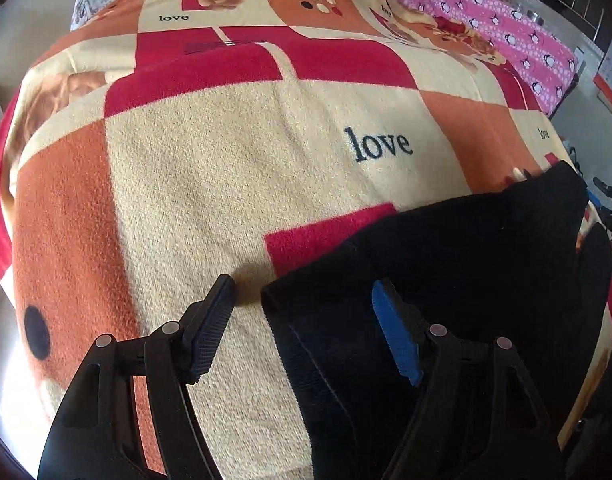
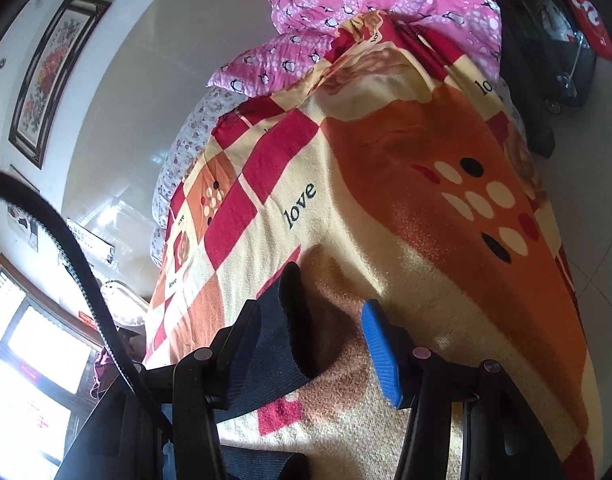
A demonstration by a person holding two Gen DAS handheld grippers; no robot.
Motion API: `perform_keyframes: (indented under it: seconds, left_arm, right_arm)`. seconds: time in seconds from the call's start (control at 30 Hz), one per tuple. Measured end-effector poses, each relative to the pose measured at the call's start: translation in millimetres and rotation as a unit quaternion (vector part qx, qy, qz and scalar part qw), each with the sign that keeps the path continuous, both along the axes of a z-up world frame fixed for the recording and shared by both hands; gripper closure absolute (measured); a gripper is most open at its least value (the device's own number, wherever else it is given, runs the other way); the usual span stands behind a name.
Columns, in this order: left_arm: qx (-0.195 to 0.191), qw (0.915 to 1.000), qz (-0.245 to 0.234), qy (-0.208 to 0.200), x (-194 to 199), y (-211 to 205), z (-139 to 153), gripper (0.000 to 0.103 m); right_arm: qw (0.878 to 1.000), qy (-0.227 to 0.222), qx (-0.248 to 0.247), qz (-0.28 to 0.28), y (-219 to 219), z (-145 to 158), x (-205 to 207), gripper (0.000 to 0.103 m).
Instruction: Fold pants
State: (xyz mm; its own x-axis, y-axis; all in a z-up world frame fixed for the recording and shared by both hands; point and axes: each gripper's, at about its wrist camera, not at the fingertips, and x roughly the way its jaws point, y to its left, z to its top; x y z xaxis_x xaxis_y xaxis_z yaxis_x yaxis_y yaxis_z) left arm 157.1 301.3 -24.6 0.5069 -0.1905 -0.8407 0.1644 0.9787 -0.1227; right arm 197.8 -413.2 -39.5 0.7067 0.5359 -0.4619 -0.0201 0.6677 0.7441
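While both grippers are hanging over the bed, this is how things are lying:

Left gripper (image 1: 303, 320): its fingers are standing wide apart and gripping nothing; the black finger (image 1: 209, 328) is hovering over bare blanket, the blue-padded finger (image 1: 394, 336) is sitting over the dark cloth.

Pants (image 1: 446, 280): black, bunched in a folded heap that is lying on the blanket at the lower right of the left wrist view, one edge running down between the left fingers.

Right gripper (image 2: 338, 336): its fingers are also spread wide, not clamping; a fold of the dark ribbed fabric (image 2: 281, 340) is draping against the inside of its black finger (image 2: 237, 344), while the blue pad (image 2: 382, 356) is standing apart from the cloth. Whether the fabric is caught on that finger or only resting on it, I cannot tell.

Blanket (image 1: 225, 168): fleece, patterned in cream, orange and red blocks with the word "love", covering the bed under both grippers.

Pink quilt (image 1: 498, 20): printed with penguins, lying piled at the far side of the blanket.

Framed picture (image 2: 53, 76): hanging on the wall in the right wrist view.
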Motion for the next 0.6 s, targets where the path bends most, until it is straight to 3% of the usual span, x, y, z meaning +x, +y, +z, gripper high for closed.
perform_keyframes:
  seconds: [0.1, 0.23, 0.27, 0.33, 0.4, 0.6]
  left_arm:
    - [-0.012, 0.9997, -0.008, -0.019, 5, 6, 0, 0.031]
    - [0.001, 0.9993, -0.022, -0.031, 2, 0, -2, 0.032]
    - [0.002, 0.9992, -0.025, -0.032, -1, -1, -1, 0.037]
    - [-0.012, 0.9990, -0.033, -0.026, -6, -3, 0, 0.059]
    - [-0.014, 0.9992, -0.033, -0.019, -9, -4, 3, 0.088]
    - [0.000, 0.9983, -0.023, -0.053, -28, -13, 22, 0.094]
  right_arm:
    - [1.000, 0.000, 0.000, 0.000, 0, 0, 0, 0.053]
    - [1.000, 0.001, -0.003, -0.002, 0, 0, 0, 0.053]
    - [1.000, 0.001, -0.004, -0.002, 0, -1, 0, 0.053]
    - [1.000, 0.001, -0.003, -0.002, -1, -1, 0, 0.053]
    - [1.000, 0.000, -0.002, -0.002, 0, -1, 0, 0.053]
    - [1.000, -0.002, 0.005, -0.004, -2, -1, -3, 0.053]
